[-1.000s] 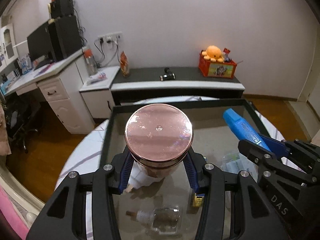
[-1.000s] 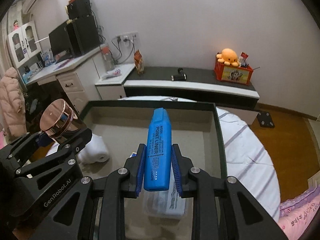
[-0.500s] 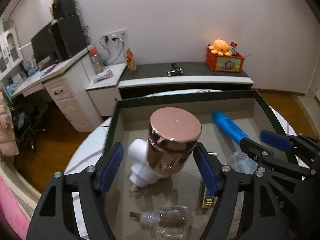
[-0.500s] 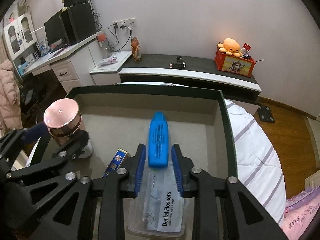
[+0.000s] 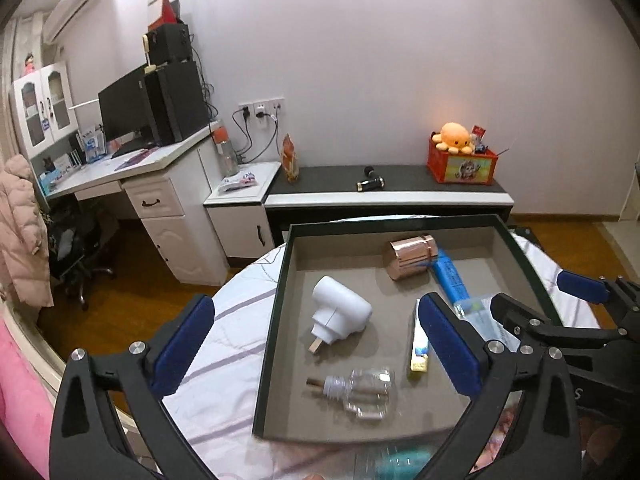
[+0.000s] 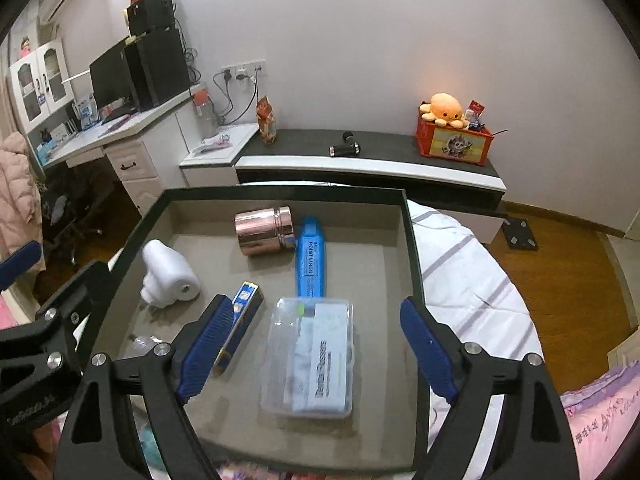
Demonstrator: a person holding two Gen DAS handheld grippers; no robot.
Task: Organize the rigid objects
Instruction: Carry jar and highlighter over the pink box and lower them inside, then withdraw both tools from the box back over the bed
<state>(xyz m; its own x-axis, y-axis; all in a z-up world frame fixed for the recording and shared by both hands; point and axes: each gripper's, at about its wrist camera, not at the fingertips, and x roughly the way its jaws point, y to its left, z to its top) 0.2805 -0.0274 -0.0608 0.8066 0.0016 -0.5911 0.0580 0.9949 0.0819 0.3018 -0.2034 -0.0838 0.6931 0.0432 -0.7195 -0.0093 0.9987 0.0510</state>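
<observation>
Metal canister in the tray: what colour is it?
Shiny rose-gold canister; clearest in the right wrist view.

Right gripper finger [image 5: 440,344] is covering part of the slim gold-ended box [image 5: 418,350]. A teal thing [image 5: 404,462] at the bottom edge is blurring out. Left gripper finger [image 6: 212,344] is hiding the box's near end; the clear bottle [image 6: 142,344] is barely showing.

White wall [image 5: 380,60], wooden floor [image 6: 560,248], white desk [image 5: 132,168], low dark bench [image 6: 380,156], possibly an air conditioner [image 5: 72,4]
</observation>
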